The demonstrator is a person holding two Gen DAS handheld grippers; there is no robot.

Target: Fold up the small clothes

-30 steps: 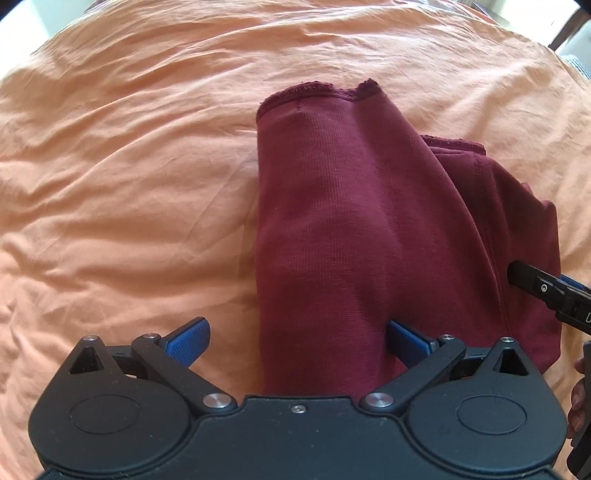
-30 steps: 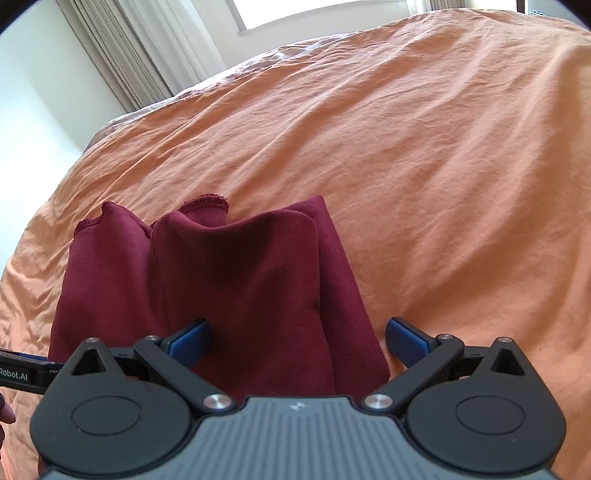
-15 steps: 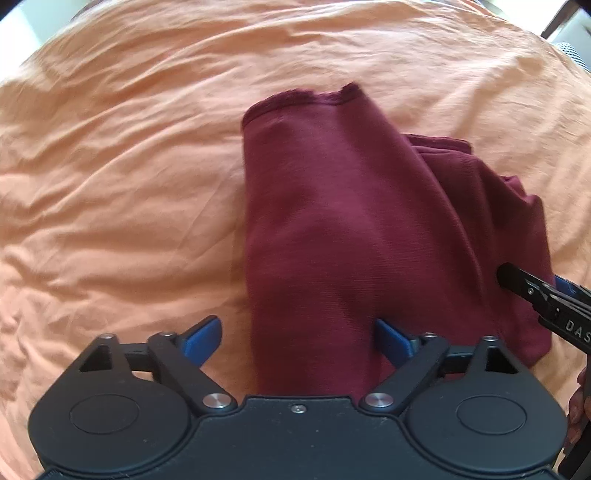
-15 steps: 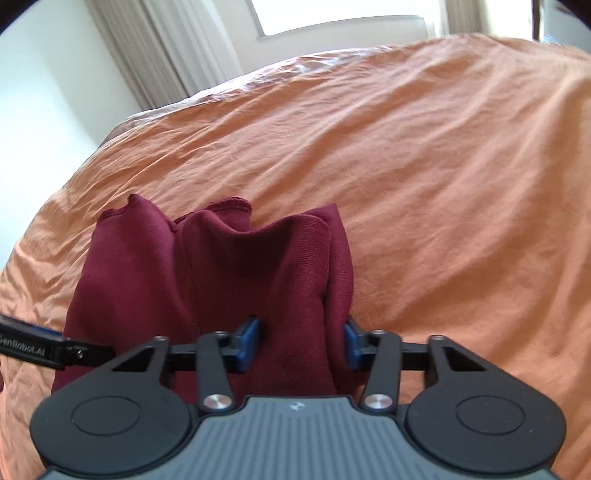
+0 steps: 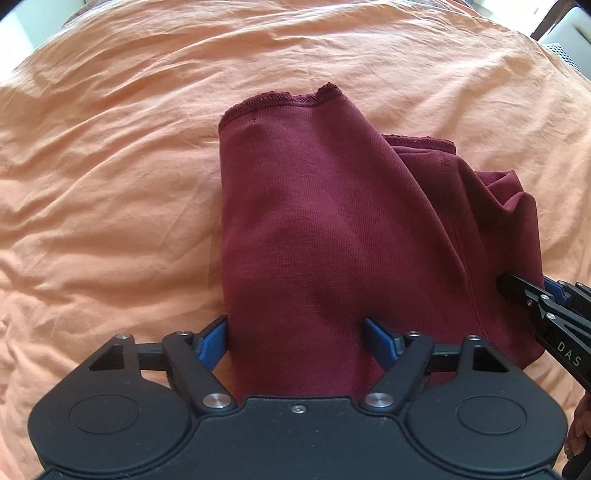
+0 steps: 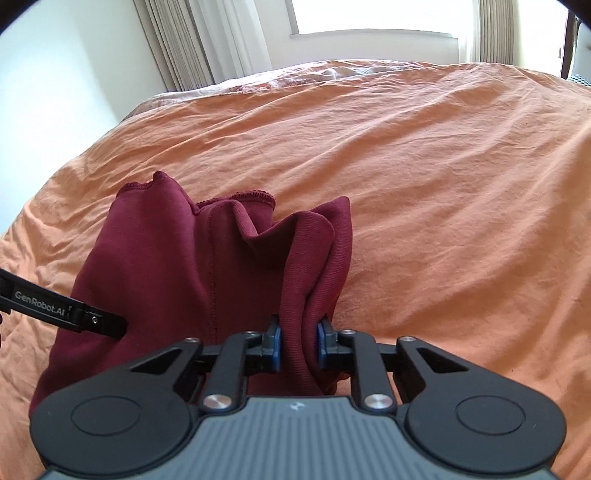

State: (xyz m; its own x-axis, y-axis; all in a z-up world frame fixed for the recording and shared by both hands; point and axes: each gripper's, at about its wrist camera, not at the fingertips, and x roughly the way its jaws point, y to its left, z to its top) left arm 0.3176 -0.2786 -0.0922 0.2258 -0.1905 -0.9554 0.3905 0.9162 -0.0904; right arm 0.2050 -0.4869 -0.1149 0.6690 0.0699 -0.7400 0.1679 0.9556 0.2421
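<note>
A wide stretch of rumpled orange bedsheet [image 6: 443, 184] is left bare on every side of the dark red garment [image 5: 332, 221], with most room seen to its right and beyond it, up to the curtains [image 6: 207, 40] and window [image 6: 373, 16] at the far edge of the bed. No containers are seen. The garment lies on the sheet, partly folded, with stitched hems at its far end and bunched folds on its right side. The left gripper [image 5: 295, 339] is being closed around the near edge of the garment; cloth is between the blue pads [image 5: 212, 341], which are not yet pressed in. The right gripper [image 6: 298, 345] is being closed too, and a thick fold of the garment's right edge is pinched between its nearly closed pads.
</note>
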